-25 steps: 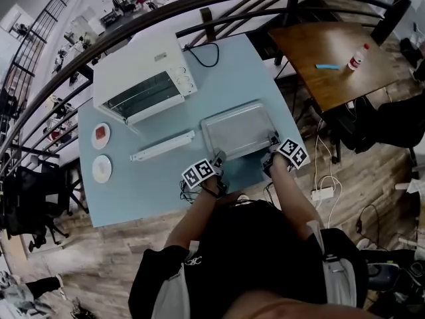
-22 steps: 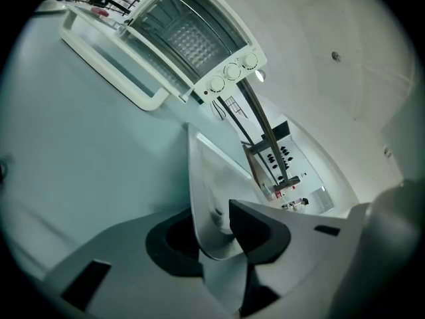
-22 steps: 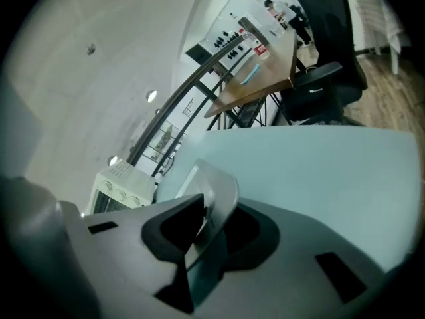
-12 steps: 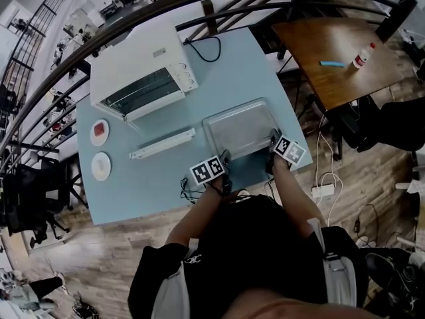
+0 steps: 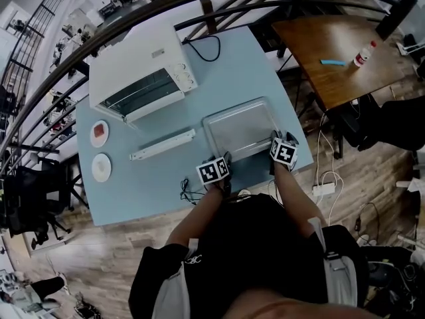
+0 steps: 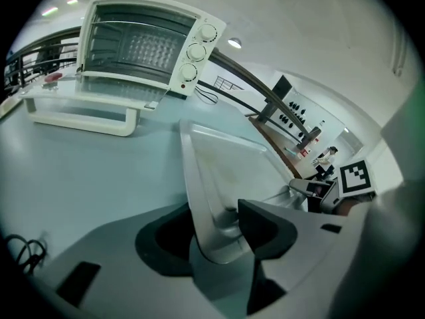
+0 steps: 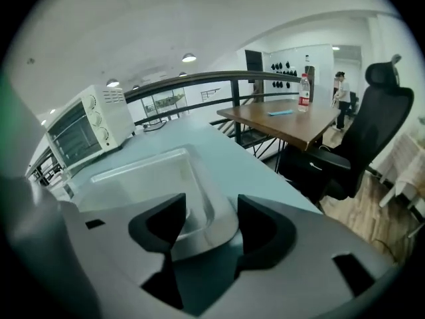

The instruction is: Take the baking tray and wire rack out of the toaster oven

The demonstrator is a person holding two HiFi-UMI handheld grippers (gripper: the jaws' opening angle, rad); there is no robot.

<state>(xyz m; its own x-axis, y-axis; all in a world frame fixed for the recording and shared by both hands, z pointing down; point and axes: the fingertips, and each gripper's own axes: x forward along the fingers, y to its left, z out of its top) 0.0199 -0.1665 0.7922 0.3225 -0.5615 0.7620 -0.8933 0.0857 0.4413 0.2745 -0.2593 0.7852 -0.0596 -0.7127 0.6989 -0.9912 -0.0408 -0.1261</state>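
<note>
The silver baking tray lies flat on the light blue table, in front of me. My left gripper is at the tray's near left corner and my right gripper at its near right corner. Both have just been opening. In the left gripper view the tray's rim runs between the spread jaws of that gripper. In the right gripper view the corner lies loose between the jaws of that gripper. The white toaster oven stands behind with its door down, and rack bars show inside.
The oven door's white handle reaches toward the tray. Two small plates lie at the table's left. A black cable sits by the near edge. On the right stand a brown table with a bottle and an office chair.
Both grippers have rolled at the tray's near corners and their jaws have spread off the rim. The tray has stayed in place on the table.
</note>
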